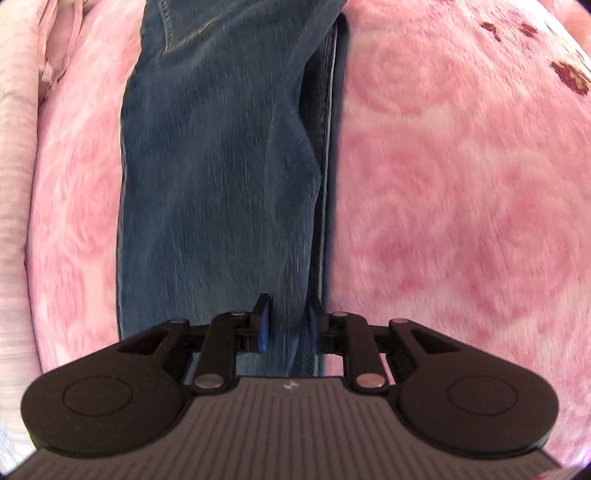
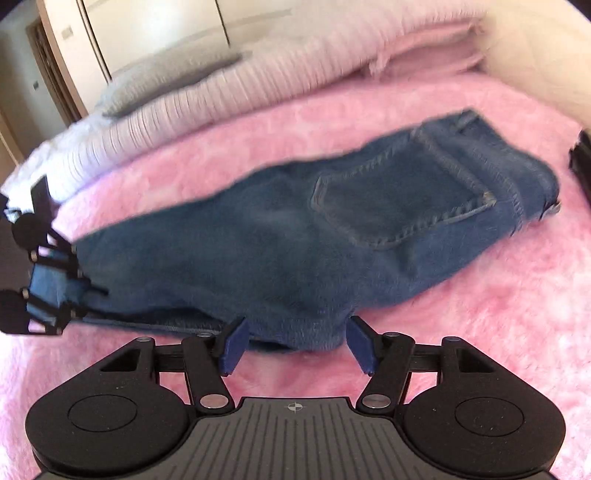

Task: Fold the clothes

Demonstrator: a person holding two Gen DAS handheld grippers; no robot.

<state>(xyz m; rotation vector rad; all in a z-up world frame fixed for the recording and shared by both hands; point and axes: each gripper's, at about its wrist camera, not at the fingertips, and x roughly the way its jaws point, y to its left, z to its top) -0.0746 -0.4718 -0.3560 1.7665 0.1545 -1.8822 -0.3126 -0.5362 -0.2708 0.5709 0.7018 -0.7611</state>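
Left wrist view is looking straight down the jeans (image 1: 221,177), which are lying folded lengthwise on the fuzzy pink blanket (image 1: 461,192) and running from 6 o'clock up to 12 o'clock. The left gripper (image 1: 287,325) is pinching the denim near the leg end, its blue pads (image 1: 263,330) sitting close together with the fabric bunched between them. A pale pink cloth (image 1: 55,48) is lying bunched at about 10 o'clock.

Over in the right wrist view, the right gripper (image 2: 295,345) is hovering at the near edge of the jeans (image 2: 314,236), fingers spread wide and holding nothing, blue pads (image 2: 234,343) just at the denim's edge. The back pocket (image 2: 402,199) is facing up toward 2 o'clock. The left gripper (image 2: 79,291) is showing at 9 o'clock, clamped on the leg end. A ribbed pale quilt (image 2: 221,92) is piling up along the blanket (image 2: 480,332) toward 11 o'clock, with cupboard doors (image 2: 147,29) beyond.
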